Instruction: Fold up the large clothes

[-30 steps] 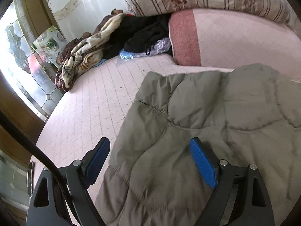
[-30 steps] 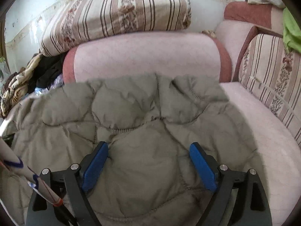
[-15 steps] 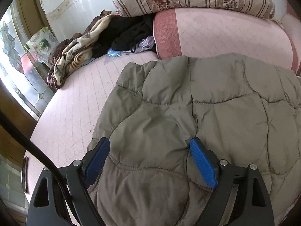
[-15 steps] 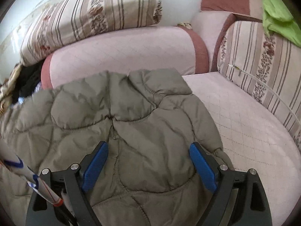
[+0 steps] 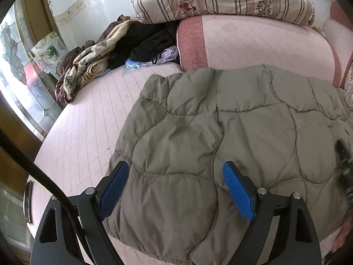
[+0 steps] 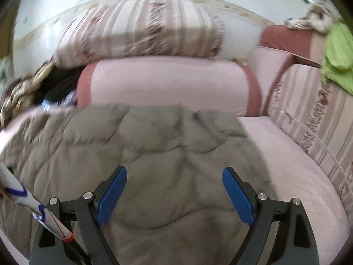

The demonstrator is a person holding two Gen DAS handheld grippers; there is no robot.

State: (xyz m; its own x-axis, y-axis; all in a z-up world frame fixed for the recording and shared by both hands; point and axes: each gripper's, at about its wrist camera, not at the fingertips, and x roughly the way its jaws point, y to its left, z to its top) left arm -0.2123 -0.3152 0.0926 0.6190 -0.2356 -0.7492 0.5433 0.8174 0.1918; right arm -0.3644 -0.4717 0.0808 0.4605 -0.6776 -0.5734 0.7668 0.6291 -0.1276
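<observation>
Pink sofa [image 5: 83, 137], jacket [image 5: 220, 143] now nearer left tongs [image 5: 176, 190].

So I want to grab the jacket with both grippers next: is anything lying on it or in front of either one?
Nothing visible blocks either. The left gripper and right gripper are both open, directly over the olive quilted jacket, whose top is bare. The heap of clothes lies apart at the sofa's far end.
</observation>
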